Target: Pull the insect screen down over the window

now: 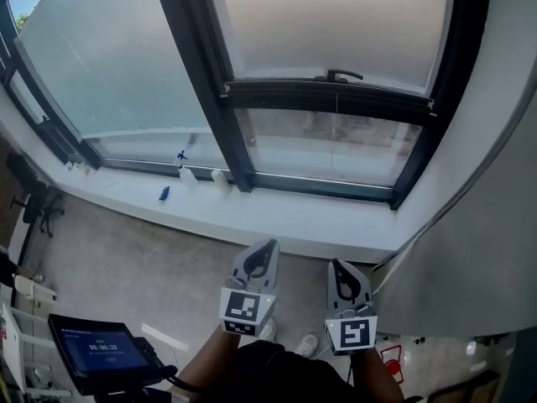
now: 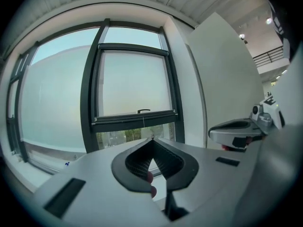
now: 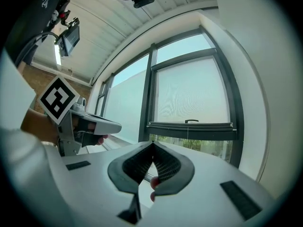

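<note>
Now the left claw (image 1: 269,245) and right claw (image 1: 336,264) are shut and empty. The screen (image 1: 336,23) looks light and floppy, so grab the handle (image 1: 344,75) on its stiff bar (image 1: 327,97).

My left gripper (image 2: 152,141) is showing a smooth, matt grey plastic shell, and its pads (image 2: 137,163) are looking like black, finely ribbed rubber. My right gripper (image 3: 152,144) is wearing the same finish. The marker cube (image 1: 243,307) is carrying flat, matt black-and-white print. The insect screen (image 1: 336,15) is reading as a fine, milky, matt mesh, while the pane (image 1: 327,145) under it is looking clear and glossy. The window frame (image 1: 210,74) is looking like dark, matt-coated metal. The sill (image 1: 252,217) is appearing smooth and white, the floor (image 1: 126,259) dull grey and faintly mottled
</note>
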`<state>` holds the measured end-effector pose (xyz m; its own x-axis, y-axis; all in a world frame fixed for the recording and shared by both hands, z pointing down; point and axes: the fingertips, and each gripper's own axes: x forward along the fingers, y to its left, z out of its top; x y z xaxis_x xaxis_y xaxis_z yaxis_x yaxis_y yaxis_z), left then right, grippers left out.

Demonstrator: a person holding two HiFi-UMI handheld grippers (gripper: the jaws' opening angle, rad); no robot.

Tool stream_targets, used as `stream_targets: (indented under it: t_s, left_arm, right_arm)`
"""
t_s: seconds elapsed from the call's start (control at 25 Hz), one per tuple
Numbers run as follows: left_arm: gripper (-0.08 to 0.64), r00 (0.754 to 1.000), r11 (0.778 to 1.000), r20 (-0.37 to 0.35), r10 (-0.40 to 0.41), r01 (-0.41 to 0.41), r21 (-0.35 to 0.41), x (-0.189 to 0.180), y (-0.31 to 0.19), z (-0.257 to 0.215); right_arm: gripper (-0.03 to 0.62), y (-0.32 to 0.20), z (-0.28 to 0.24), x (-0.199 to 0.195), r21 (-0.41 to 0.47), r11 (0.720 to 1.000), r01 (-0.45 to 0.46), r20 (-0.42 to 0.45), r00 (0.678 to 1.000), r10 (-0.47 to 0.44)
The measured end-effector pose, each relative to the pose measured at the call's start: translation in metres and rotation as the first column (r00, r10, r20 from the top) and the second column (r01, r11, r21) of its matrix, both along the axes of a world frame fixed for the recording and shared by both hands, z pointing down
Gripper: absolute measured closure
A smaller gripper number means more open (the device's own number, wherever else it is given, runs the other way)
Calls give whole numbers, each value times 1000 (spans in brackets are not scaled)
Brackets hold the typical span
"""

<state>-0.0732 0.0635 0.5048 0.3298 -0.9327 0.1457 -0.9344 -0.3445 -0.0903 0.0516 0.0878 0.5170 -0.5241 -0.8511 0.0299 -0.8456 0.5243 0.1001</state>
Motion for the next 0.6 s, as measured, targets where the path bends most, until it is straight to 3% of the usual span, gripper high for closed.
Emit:
stream_targets:
  t_s: [0.24,0.6]
  left_arm:
    - [557,997,999,-61,-35,34,-28,-17,20,11]
    - [557,991,998,-122,-60,57,-27,-52,34,8]
  right_arm:
    - [588,18,-7,-16,49,998,30,-11,1000,-30]
    - [589,25,-20,-26,88,990,-110,-17,994,112]
